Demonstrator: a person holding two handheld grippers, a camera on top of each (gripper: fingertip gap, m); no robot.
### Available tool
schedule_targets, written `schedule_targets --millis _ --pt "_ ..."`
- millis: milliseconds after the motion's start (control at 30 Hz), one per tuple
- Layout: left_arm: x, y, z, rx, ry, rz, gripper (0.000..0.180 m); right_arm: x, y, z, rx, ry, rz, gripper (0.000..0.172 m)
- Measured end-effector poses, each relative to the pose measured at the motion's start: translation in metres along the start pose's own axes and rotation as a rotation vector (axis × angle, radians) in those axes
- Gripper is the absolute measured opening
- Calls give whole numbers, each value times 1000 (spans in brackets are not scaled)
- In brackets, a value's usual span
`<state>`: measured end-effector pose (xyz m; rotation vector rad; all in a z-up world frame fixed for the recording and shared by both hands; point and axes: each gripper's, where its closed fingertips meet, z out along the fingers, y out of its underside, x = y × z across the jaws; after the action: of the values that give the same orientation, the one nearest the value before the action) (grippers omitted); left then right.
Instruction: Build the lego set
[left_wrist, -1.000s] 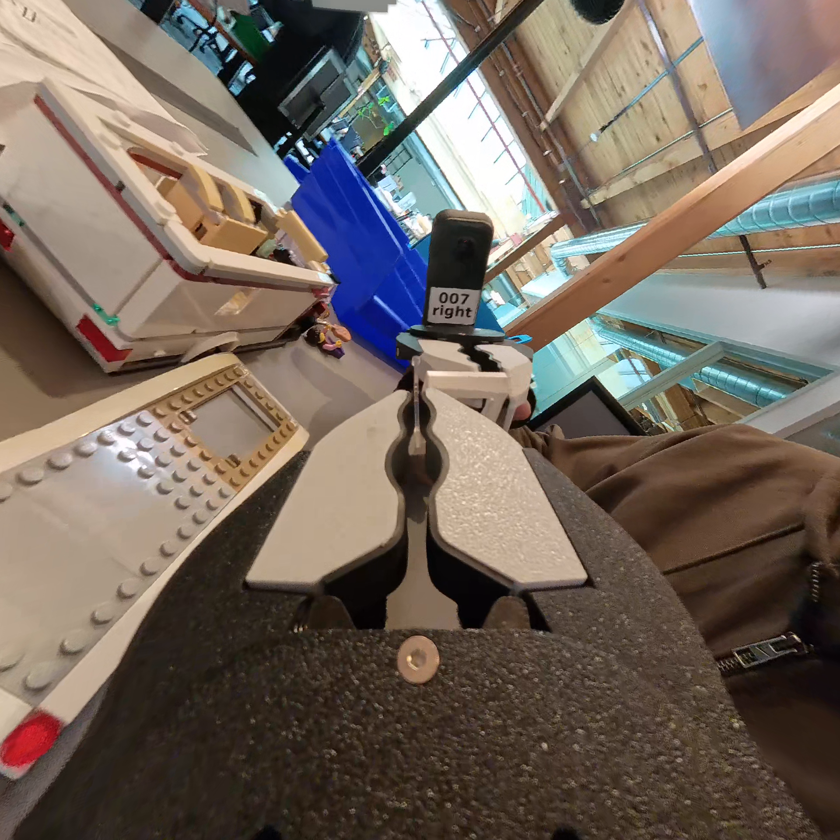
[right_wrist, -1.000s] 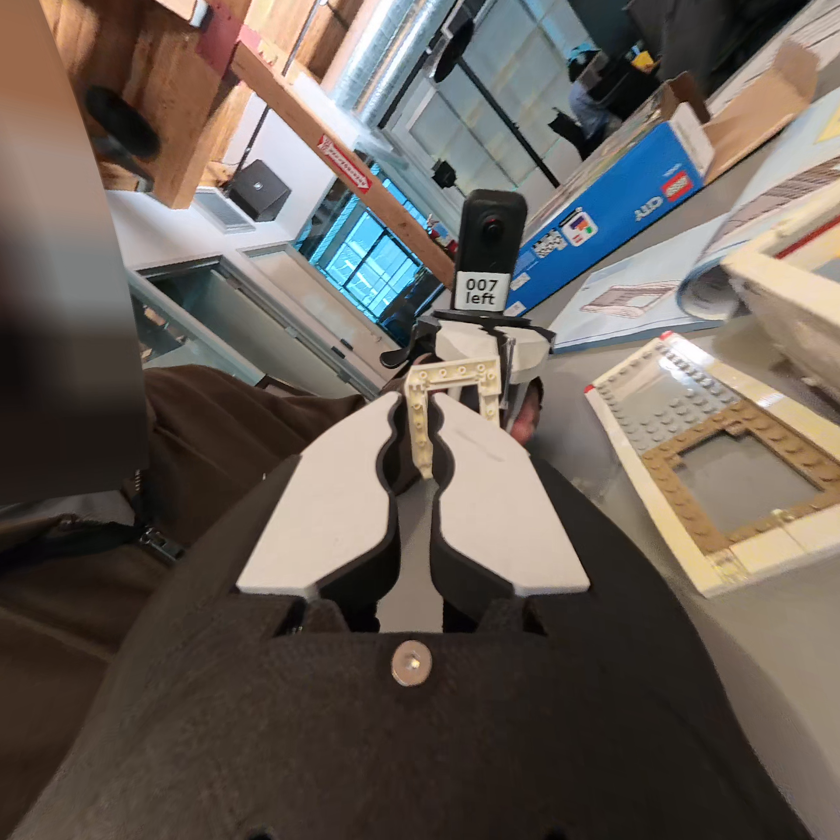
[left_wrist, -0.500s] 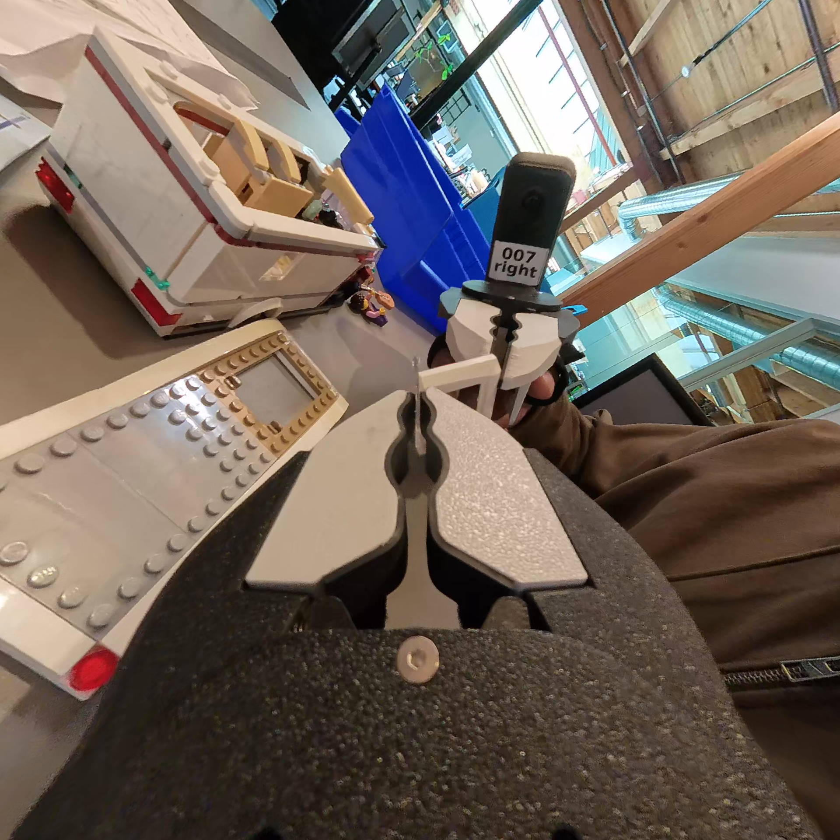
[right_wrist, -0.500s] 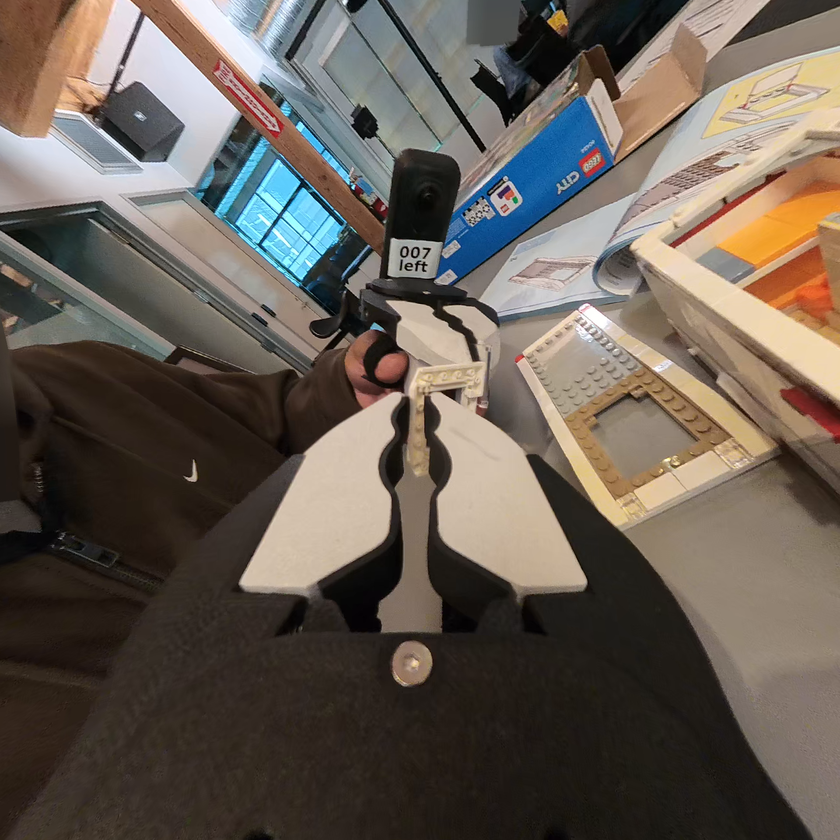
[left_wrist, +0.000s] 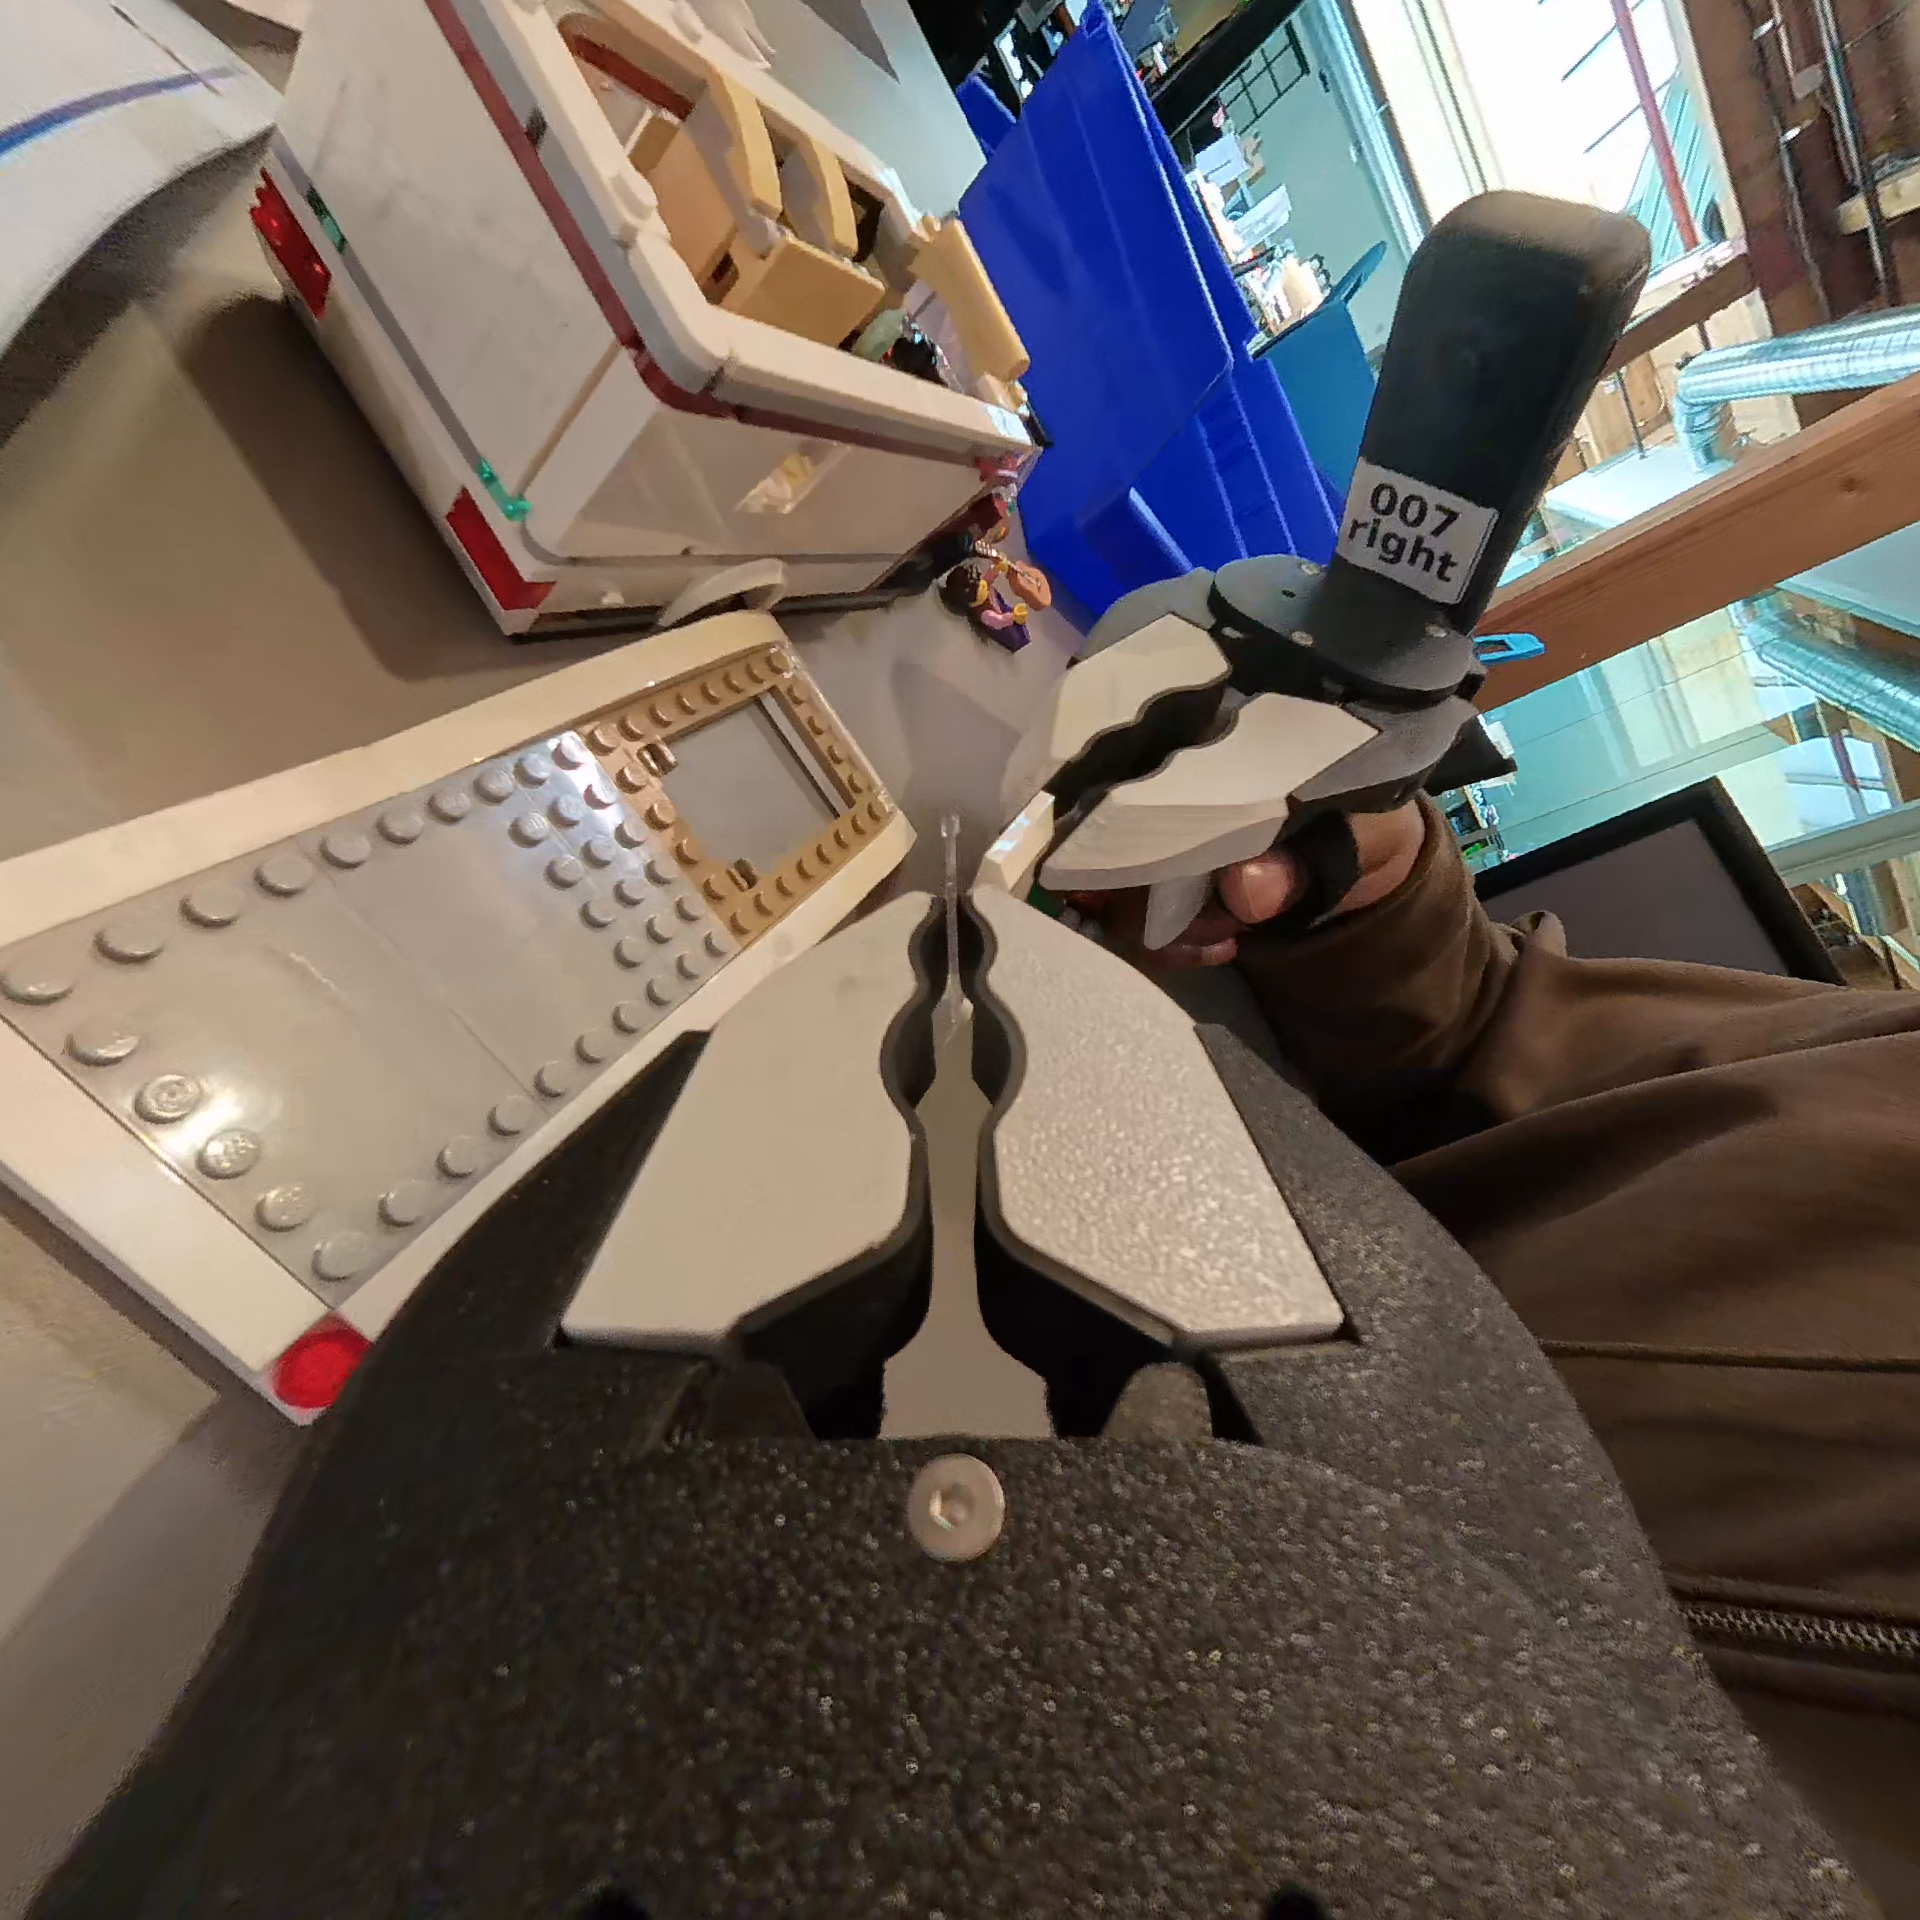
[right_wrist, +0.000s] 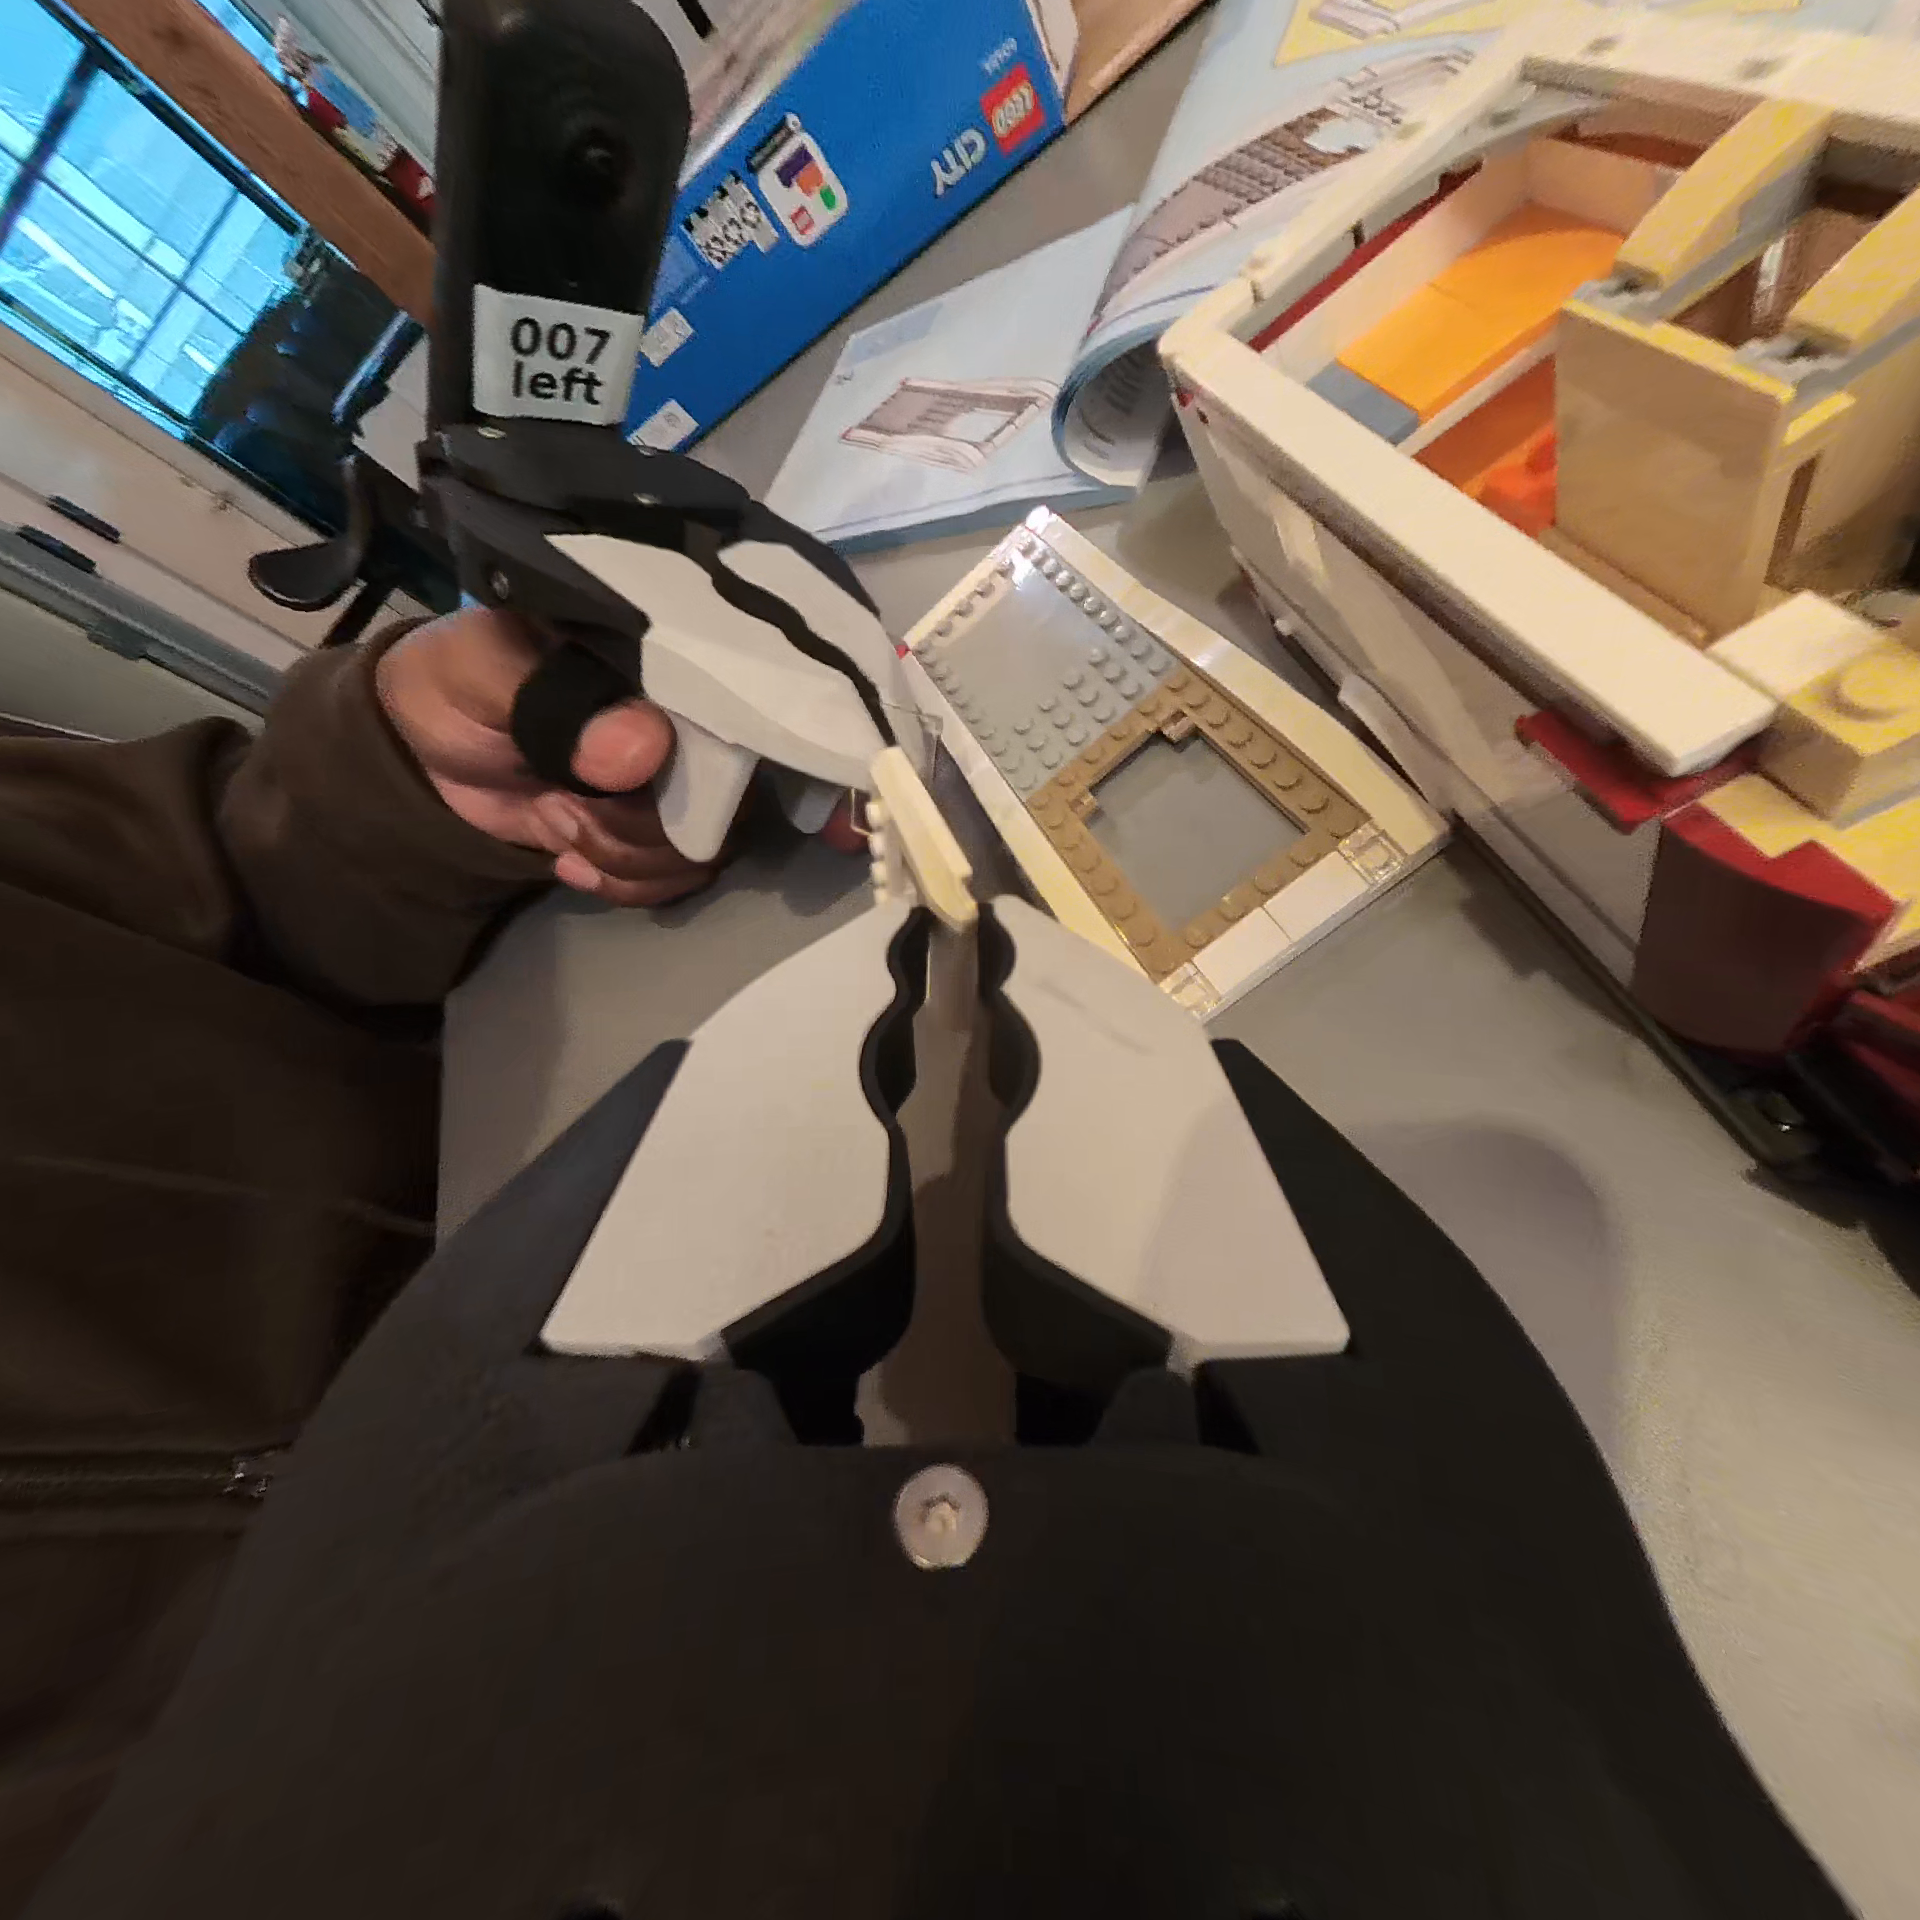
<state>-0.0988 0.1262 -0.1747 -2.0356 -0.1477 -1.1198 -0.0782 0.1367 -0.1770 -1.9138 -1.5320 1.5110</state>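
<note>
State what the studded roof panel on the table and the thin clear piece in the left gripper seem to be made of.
Roof panel: moulded plastic by its look, glossy grey, tan and white, with rows of studs. Clear piece: probably transparent plastic; the table shows through it, pinched edge-on in the left gripper.

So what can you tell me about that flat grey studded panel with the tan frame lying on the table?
The roof panel is a flat toy-brick plate lying on the grey table. Its grey studded field has a white border, a tan studded frame around a square opening and a red round stud at one corner. It looks like glossy plastic. It lies beside the white camper model; neither pair of tongs touches it.
</note>
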Motion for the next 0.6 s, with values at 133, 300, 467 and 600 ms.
schedule_targets --millis 133,300,467,600 --pt "0 2 1 -10 -13 17 2 2 4 2 -34 56 -40 9" --pt "-2 2 2 -9 -28 23 2 -16 2 4 -19 -26 -44 6" --pt "-2 -1 1 12 -43 41 2 -13 0 5 -5 31 -88 6" --pt "-2 -6 -3 46 -98 130 2 -4 -3 1 2 106 -110 6"
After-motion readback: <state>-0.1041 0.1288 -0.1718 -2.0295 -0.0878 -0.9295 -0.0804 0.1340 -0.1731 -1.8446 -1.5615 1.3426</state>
